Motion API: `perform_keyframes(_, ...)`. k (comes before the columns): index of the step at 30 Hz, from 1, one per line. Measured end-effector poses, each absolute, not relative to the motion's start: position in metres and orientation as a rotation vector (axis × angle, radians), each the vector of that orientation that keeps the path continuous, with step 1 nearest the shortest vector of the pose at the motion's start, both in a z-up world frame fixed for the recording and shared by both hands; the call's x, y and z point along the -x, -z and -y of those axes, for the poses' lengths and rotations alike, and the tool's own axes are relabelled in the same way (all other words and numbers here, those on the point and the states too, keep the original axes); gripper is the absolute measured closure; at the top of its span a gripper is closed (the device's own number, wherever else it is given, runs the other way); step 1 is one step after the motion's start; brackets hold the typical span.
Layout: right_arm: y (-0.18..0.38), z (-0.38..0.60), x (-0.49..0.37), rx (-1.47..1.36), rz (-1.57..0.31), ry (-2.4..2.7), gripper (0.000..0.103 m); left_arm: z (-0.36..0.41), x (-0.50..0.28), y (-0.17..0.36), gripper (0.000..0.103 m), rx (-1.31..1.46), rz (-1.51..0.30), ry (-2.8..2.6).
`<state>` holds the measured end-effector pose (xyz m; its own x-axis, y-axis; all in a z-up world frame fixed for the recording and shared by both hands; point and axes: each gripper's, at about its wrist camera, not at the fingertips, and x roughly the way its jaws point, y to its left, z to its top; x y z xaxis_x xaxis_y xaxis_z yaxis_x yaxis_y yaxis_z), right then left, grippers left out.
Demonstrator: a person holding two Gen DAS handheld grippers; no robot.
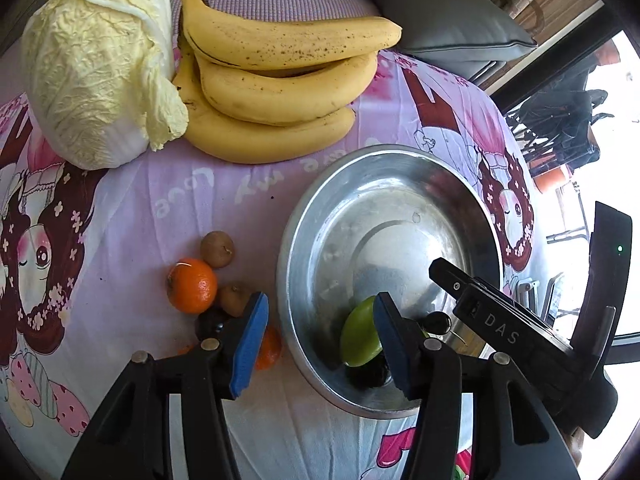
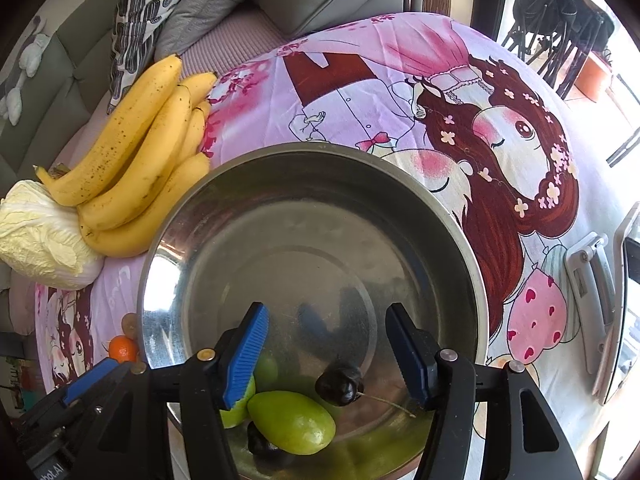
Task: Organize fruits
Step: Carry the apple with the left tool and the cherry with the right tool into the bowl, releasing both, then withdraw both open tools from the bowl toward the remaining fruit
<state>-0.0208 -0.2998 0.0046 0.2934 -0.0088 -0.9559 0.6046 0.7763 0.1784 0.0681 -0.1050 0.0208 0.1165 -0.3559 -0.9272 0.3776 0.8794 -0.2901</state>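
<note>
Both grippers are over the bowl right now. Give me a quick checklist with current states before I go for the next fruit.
1. Right gripper free of fruit: ok, jaws open above the metal bowl, nothing between the pads.
2. Left gripper free of fruit: ok, jaws open and nothing in them.
3. Fruit already dropped stays in the bowl: ok, green fruit and dark fruit lie on its floor.
4. Fruit left on the cloth: not ok, orange and small brown fruit remain outside.
5. Bananas sorted: not ok, on the cloth beside the cabbage.
6. Room in the bowl: ok, most of its floor is bare.
</note>
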Motion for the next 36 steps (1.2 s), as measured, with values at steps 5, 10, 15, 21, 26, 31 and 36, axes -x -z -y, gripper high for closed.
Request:
perform_keyframes(5,-0.009,0.295,0.019,-0.563,-1.217,0.430,0.038,0.085,-0.077,-0.023,0.047,0.039,-1.352,0.507)
perform_keyframes(10,-0.011,0.287,0.015,-0.532,-1.220,0.414,0.038,0.071,-0.086,-0.018,0.047,0.090,-1.367,0.470)
perform_keyframes(15,-0.013,0.279,0.011,-0.495,-1.221,0.409,0.036,0.058,-0.092,-0.015,0.041,0.112,-1.369,0.419)
perform_keyframes(21,-0.010,0.271,0.006,-0.460,-1.229,0.400,0.023,0.050,-0.098,-0.007,0.033,0.136,-1.388,0.384)
perform_keyframes(26,-0.007,0.271,0.005,-0.446,-1.234,0.396,0.015,0.047,-0.100,0.000,0.029,0.122,-1.394,0.352)
perform_keyframes(31,-0.006,0.270,0.004,-0.453,-1.231,0.379,0.004,0.043,-0.103,0.006,0.020,0.126,-1.396,0.323)
perform_keyframes(36,-0.005,0.272,0.004,-0.469,-1.228,0.362,0.000,0.042,-0.105,0.009,0.011,0.105,-1.386,0.297)
